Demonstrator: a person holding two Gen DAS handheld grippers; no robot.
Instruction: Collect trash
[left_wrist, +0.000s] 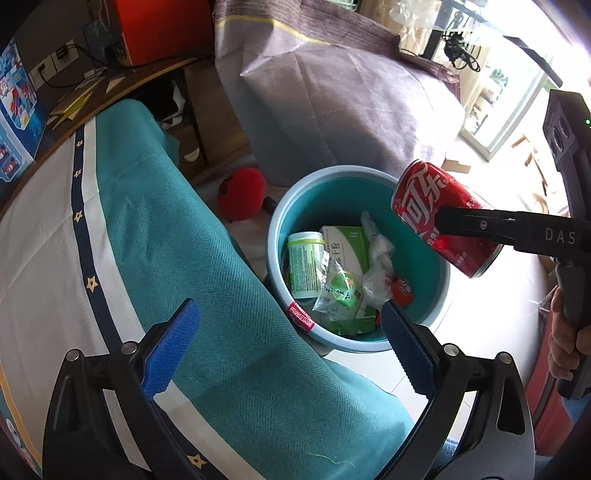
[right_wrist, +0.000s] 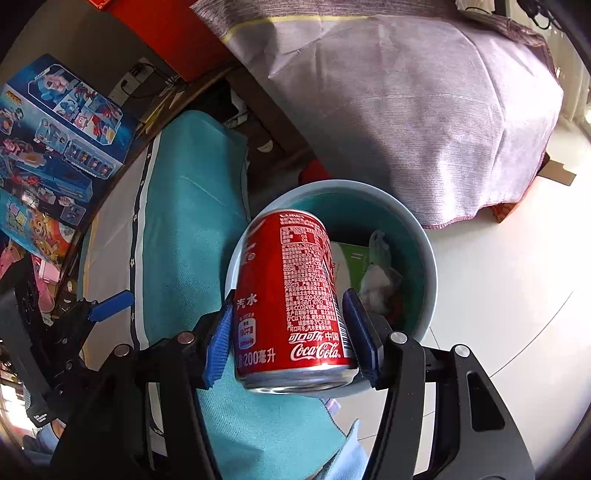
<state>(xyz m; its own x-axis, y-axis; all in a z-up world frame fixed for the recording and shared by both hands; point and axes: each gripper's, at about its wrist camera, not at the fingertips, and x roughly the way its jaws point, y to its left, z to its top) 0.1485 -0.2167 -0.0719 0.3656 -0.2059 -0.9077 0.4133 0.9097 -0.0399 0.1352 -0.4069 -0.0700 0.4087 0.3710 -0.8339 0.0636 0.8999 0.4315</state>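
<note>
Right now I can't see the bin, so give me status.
Right gripper shut on cola can, held above teal bin. Left gripper open, empty. Bin mouth unobstructed.

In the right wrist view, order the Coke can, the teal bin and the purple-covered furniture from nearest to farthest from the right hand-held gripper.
1. Coke can: clamped in the right hand-held gripper.
2. Teal bin: just beyond, under the can.
3. Purple-covered furniture: farthest, behind the bin at upper right.
</note>
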